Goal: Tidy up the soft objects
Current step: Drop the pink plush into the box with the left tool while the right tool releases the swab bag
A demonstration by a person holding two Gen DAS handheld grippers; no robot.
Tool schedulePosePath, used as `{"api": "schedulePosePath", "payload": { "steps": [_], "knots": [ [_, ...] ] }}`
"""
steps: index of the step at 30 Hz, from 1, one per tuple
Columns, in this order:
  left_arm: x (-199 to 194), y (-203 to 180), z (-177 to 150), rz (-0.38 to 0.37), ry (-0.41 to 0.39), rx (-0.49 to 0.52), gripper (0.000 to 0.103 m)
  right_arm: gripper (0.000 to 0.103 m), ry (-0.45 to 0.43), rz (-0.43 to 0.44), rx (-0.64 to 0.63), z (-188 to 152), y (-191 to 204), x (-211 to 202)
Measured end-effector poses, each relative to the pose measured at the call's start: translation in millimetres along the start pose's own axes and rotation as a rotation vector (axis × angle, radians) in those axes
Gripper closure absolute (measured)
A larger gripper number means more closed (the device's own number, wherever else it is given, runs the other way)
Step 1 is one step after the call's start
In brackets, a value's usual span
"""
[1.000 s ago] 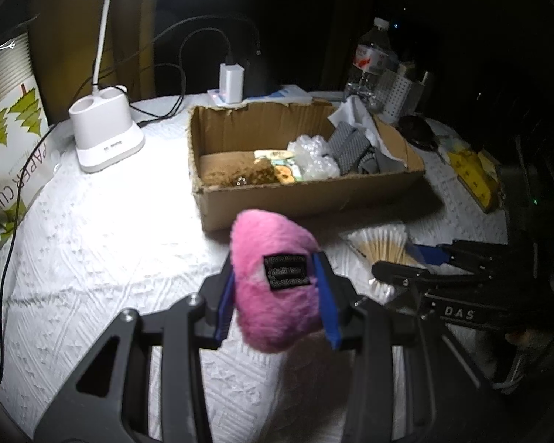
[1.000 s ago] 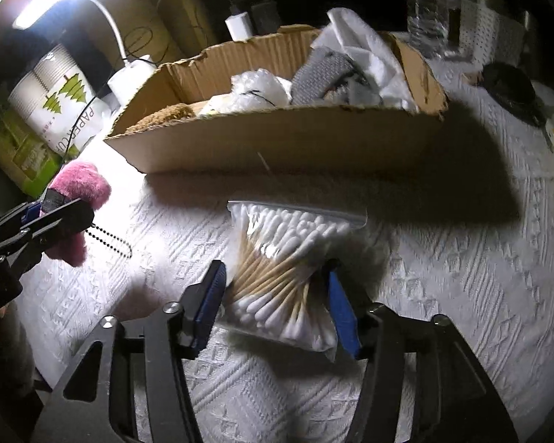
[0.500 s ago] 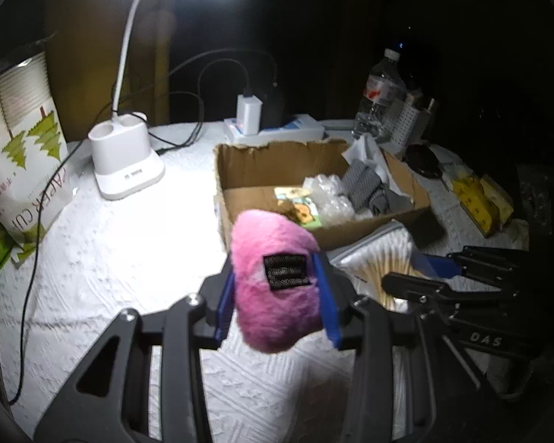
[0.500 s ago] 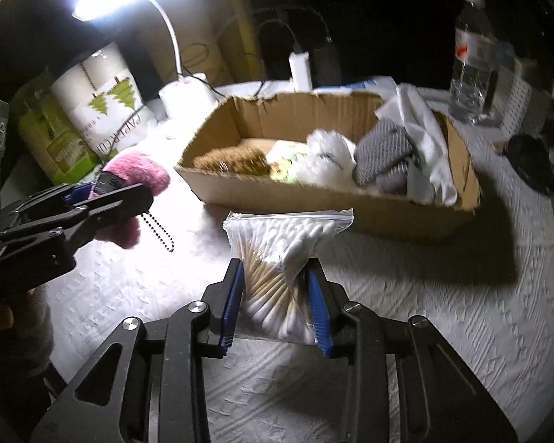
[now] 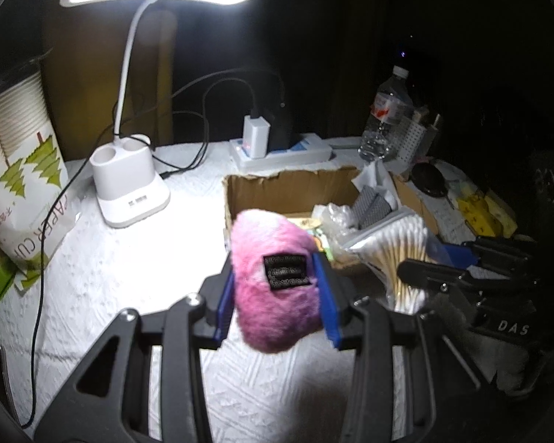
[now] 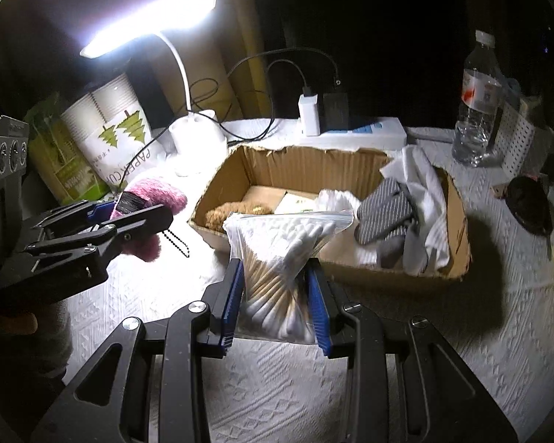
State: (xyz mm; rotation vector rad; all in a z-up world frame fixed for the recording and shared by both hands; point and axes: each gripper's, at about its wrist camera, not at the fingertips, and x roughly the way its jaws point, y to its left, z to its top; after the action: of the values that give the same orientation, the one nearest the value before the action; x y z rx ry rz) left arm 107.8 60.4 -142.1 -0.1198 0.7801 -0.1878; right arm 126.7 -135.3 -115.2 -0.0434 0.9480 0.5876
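My left gripper (image 5: 277,295) is shut on a pink fluffy plush (image 5: 273,258) with a black label and holds it above the table, in front of the cardboard box (image 5: 277,188). My right gripper (image 6: 275,302) is shut on a clear zip bag of cotton swabs (image 6: 280,254) and holds it just before the box's near wall (image 6: 387,277). The box holds grey socks (image 6: 384,214), a white cloth (image 6: 421,177), a brown fuzzy item (image 6: 236,212) and plastic wrap. The plush (image 6: 147,203) and left gripper (image 6: 129,217) show at the left of the right wrist view.
A lit white desk lamp (image 5: 129,184) stands at the back left beside a pack of paper cups (image 5: 22,170). A power strip with chargers (image 5: 277,147), a water bottle (image 5: 387,114) and a white basket (image 5: 413,140) stand behind the box. Yellow items (image 5: 487,210) lie at the right.
Both grippers have risen off the table with their loads. The right gripper closed on the swab bag and lifted it toward the box. The plush stays gripped.
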Motion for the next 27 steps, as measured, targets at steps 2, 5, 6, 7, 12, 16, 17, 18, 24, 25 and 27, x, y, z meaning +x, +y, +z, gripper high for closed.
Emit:
{"api": "schedulePosePath", "payload": {
  "steps": [2, 5, 6, 7, 12, 16, 17, 18, 24, 25, 27],
  "knots": [
    [4.4, -0.3, 4.5, 0.001, 0.003, 0.004, 0.063, 0.067, -0.003, 0.003, 0.006, 5.0, -3.7, 2.8],
    [10.5, -0.7, 10.2, 0.001, 0.006, 0.010, 0.063, 0.067, -0.005, 0.008, 0.015, 9.8, -9.5, 7.2],
    [13.7, -0.6, 12.7, 0.001, 0.009, 0.010, 0.063, 0.067, -0.005, 0.011, 0.018, 11.8, -11.7, 9.0],
    [17.1, -0.5, 15.1, 0.001, 0.011, 0.009, 0.063, 0.067, -0.004, 0.014, 0.020, 13.6, -13.9, 10.7],
    [34.0, -0.1, 24.2, 0.009, 0.020, 0.006, 0.063, 0.067, -0.011, 0.024, 0.031, 24.1, -26.2, 18.4],
    [48.9, -0.8, 30.2, 0.009, 0.036, 0.000, 0.063, 0.067, -0.011, 0.032, 0.042, 32.8, -37.6, 26.1],
    [52.6, -0.9, 31.7, 0.010, 0.040, -0.002, 0.063, 0.067, -0.010, 0.034, 0.045, 34.2, -39.9, 27.7],
    [57.0, -1.1, 33.4, 0.011, 0.042, -0.004, 0.063, 0.067, -0.009, 0.038, 0.049, 36.0, -43.6, 30.0],
    [83.7, 1.1, 38.6, 0.025, 0.069, -0.016, 0.063, 0.067, -0.001, 0.041, 0.056, 41.8, -55.8, 39.8],
    [87.8, 1.5, 39.0, 0.029, 0.076, -0.017, 0.063, 0.067, 0.001, 0.040, 0.059, 42.7, -58.1, 41.9],
    [94.3, 1.6, 39.5, 0.030, 0.090, -0.019, 0.062, 0.067, 0.004, 0.039, 0.064, 44.4, -62.0, 45.5]
  ]
}}
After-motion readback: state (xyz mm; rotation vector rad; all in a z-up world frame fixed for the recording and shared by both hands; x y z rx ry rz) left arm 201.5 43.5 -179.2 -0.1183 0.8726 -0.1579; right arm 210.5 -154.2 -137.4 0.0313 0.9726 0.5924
